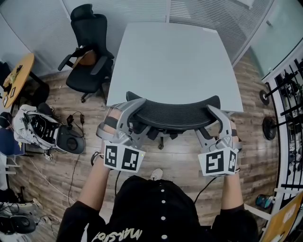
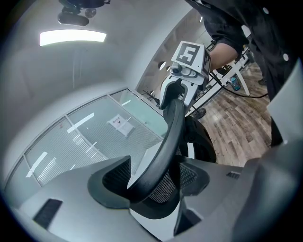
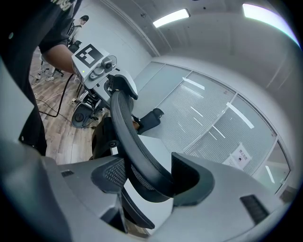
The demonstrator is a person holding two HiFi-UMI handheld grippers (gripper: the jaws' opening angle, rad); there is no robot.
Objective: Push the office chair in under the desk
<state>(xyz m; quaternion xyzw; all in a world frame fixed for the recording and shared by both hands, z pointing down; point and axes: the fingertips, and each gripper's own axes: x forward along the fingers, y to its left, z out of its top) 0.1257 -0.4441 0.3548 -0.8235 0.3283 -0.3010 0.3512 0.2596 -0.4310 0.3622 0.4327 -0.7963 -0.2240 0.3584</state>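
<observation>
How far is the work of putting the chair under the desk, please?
Done: the office chair's backrest already reaches the near edge of the desk. In hand: the left gripper and right gripper both clasp its top rim. Remaining: the base shows outside that edge, so perhaps a short last push, then release.

1. Finding: the premises are an office, of the small meeting-room kind.
2. A plain white desk stands mid-floor, with a black mesh-backed office chair at its near edge.
3. A second swivel chair, black with armrests and headrest, stands at the far left of the desk.
4. Glazed partition walls fitted with slatted blinds close off the far side, and a printed notice is fixed to the glass.
5. Strip ceiling lights run overhead, above a wood-pattern floor.
6. A round wooden table stands at the left edge.
</observation>
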